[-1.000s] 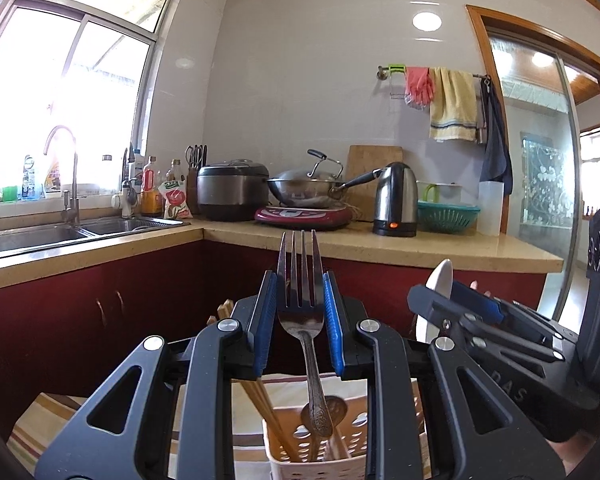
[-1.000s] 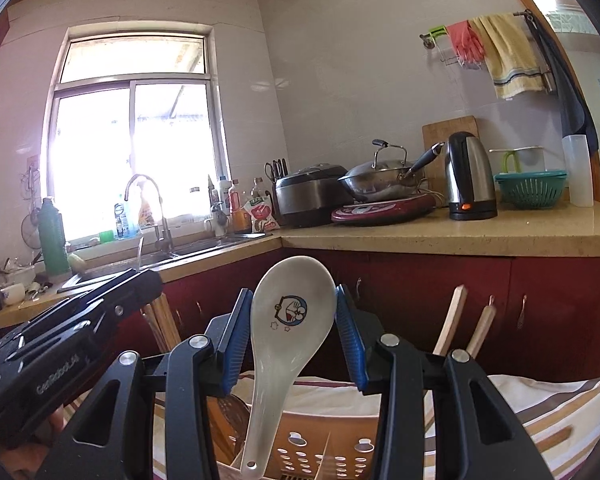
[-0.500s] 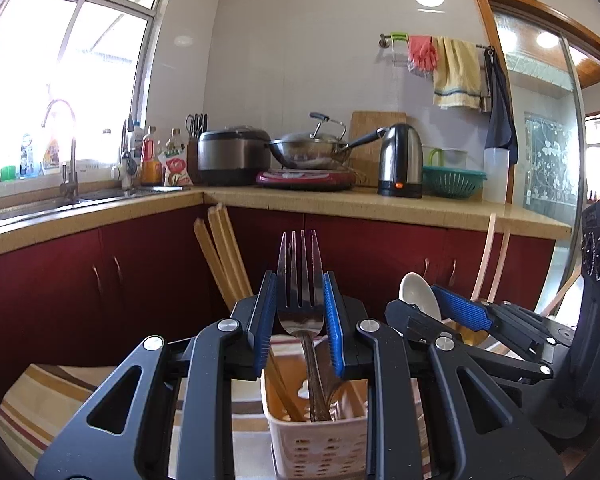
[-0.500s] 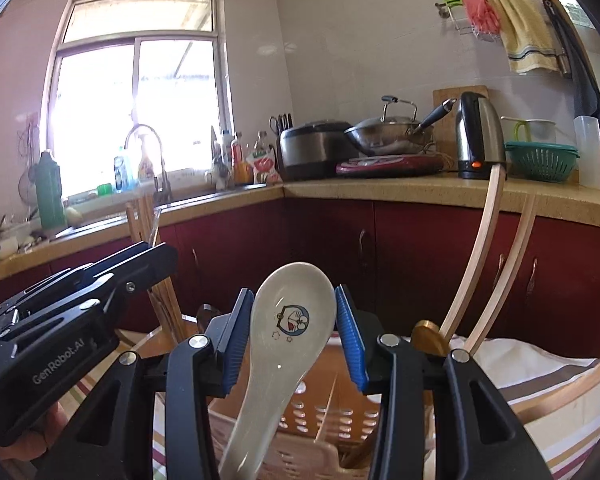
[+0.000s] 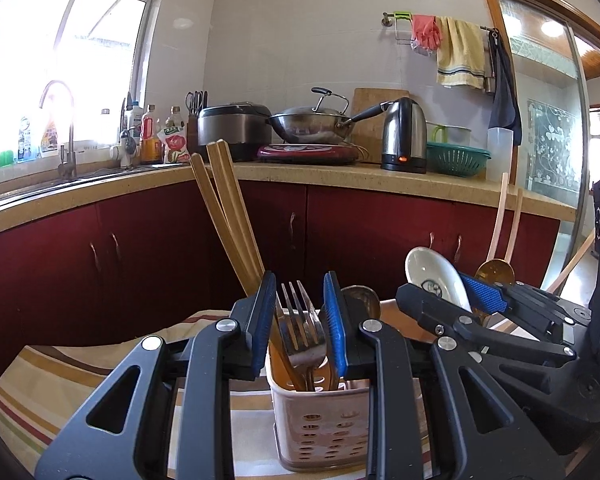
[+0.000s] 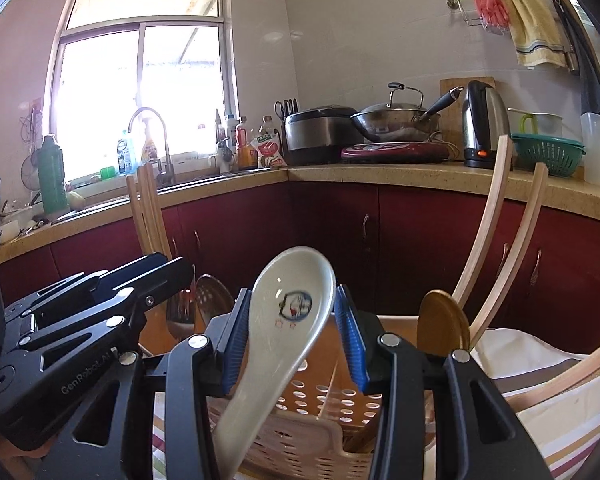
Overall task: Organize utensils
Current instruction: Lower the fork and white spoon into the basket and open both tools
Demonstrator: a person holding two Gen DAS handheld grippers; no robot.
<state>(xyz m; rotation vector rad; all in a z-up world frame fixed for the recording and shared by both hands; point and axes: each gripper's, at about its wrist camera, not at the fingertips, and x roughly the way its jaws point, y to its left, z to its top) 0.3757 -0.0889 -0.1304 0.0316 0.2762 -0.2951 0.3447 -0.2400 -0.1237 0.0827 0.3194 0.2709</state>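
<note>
- Left wrist view: left hand-held gripper (image 5: 300,320) has its blue pads close together, with a metal fork (image 5: 300,320) between them, tines up. Handle runs down into the perforated plastic utensil caddy (image 5: 324,428) at lower centre of frame.
- Whether the pads press on the fork's neck or merely flank it cannot be settled here; the gap looks only slightly wider than the fork.
- Fork's long axis is near vertical, roughly across the line the gripper points along. Its lower end is already inside the caddy, beside wooden chopsticks (image 5: 224,216) that lean up and to the left.
- Right wrist view: right hand-held gripper (image 6: 292,336) is partly open around a white ceramic spoon (image 6: 288,320), bowl up, cartoon print facing the camera. Pads sit at the bowl's flanks, so it reads as held.
- Spoon's handle slants down and left across the caddy (image 6: 320,436) rim at lower centre; the tip is out of view, so its compartment cannot be told.
- Caddy stands on a striped cloth (image 5: 60,380) covering the desk.
- Judgement: both utensils are at the deposit step. The caddy lies directly below each gripper, so the next move should be a release with little travel.
- Risk: the spoon is tilted and could tip against the rim.
</note>
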